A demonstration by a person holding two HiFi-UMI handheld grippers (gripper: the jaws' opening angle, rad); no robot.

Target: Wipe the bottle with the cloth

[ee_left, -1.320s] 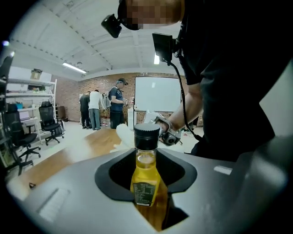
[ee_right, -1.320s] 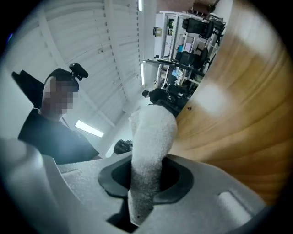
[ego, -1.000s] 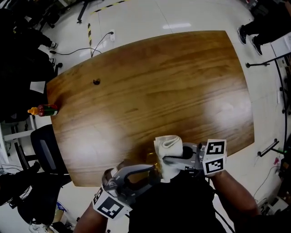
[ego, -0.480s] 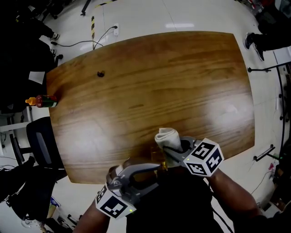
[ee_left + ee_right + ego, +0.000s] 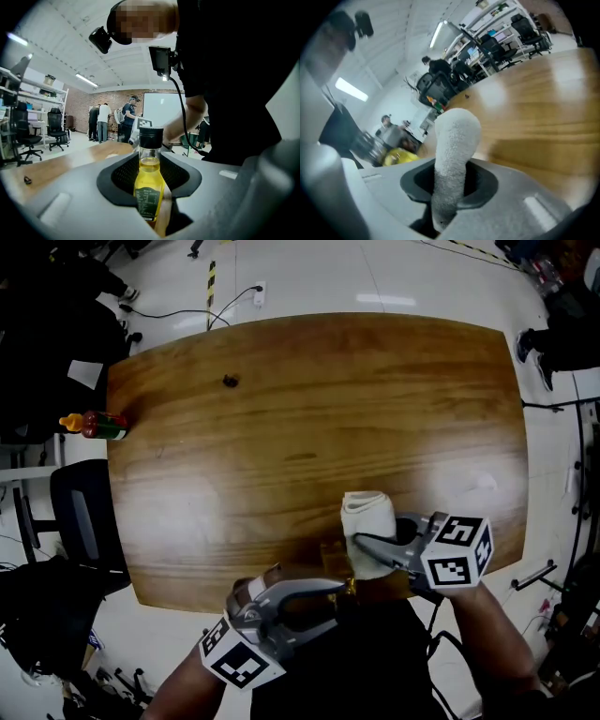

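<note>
A small clear bottle (image 5: 150,183) of yellow oil with a black cap stands upright between the jaws of my left gripper (image 5: 150,190), which is shut on its body. In the head view the left gripper (image 5: 330,592) sits at the table's near edge, and only a yellow glint of the bottle (image 5: 349,587) shows. My right gripper (image 5: 362,547) is shut on a rolled white cloth (image 5: 367,520), just right of the bottle and above it in the picture. In the right gripper view the cloth (image 5: 453,154) sticks up out of the gripper (image 5: 451,187), with the bottle (image 5: 400,158) a yellow blur to its left.
The wooden table (image 5: 309,399) stretches ahead. A red and green sauce bottle (image 5: 97,426) lies at its far left edge and a small dark object (image 5: 230,382) near the far side. An office chair (image 5: 80,521) stands left of the table. People stand in the background.
The right gripper has tipped downward and turned with the cloth, shifting slightly right; its marker cube now shows different faces. The left gripper and bottle have stayed put.
</note>
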